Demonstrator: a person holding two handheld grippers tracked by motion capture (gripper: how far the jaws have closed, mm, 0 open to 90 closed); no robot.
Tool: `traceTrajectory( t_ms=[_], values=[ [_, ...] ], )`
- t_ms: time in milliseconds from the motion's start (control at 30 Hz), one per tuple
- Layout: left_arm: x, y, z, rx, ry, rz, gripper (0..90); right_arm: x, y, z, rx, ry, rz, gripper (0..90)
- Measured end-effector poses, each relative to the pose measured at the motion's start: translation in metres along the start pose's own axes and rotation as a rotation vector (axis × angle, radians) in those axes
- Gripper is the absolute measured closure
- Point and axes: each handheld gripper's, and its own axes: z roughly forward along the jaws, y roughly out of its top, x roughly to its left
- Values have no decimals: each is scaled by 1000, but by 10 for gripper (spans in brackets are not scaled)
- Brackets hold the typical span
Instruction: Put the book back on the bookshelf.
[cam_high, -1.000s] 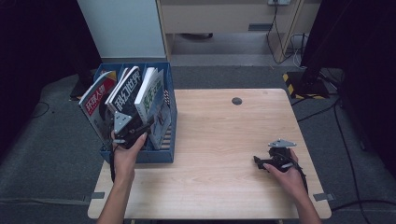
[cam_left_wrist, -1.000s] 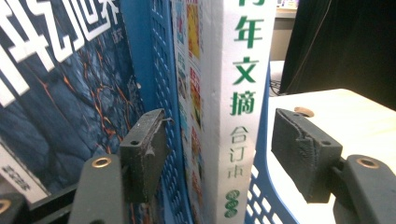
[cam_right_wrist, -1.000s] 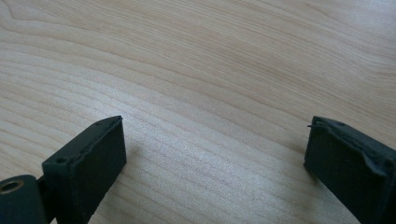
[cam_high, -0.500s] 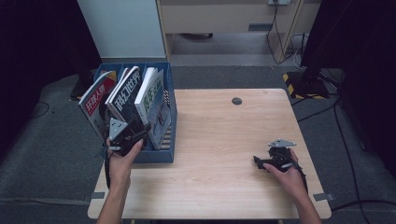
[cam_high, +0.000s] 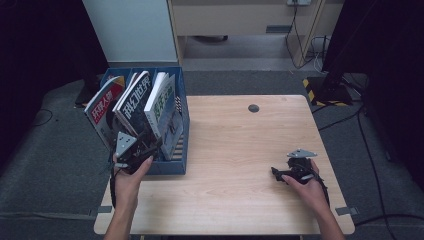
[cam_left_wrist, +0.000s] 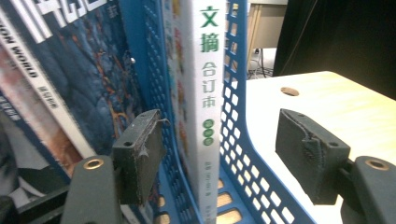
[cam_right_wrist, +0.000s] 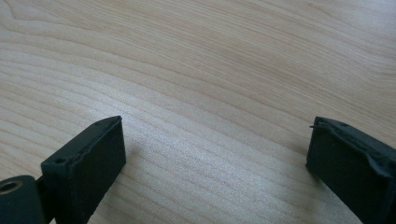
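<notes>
Here, the left gripper, jaws just opening, straddles the white-spined bound volume and the blue file rack's wall at the table's left; stiff, weighty, best pinched by its spine. The right gripper rests open.

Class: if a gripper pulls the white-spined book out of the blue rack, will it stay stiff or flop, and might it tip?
The white-spined book looks thick, so probably stiff and fairly heavy. It leans in the blue rack, so it could tip if freed.
</notes>
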Motion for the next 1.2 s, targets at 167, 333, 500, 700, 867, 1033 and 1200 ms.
traceTrajectory(
  t_ms=[167,333,500,700,867,1033,1200],
  values=[
    [-7,1,1,4,-15,15,313,0,0,0,-1,-1,0,48],
    [-14,1,2,9,-32,23,314,0,0,0,-1,0,-3,48],
    [-19,1,5,15,-54,27,313,0,0,0,-4,0,-8,48],
    [-25,0,9,27,-79,46,306,0,0,0,-3,0,-8,48],
    [-32,-2,17,74,-138,66,288,0,0,0,-3,0,-8,48],
    [-40,-4,24,106,-168,80,272,0,0,0,-1,1,-6,48],
    [-47,-5,28,127,-190,94,259,0,0,0,-1,1,-6,48]
  ],
)
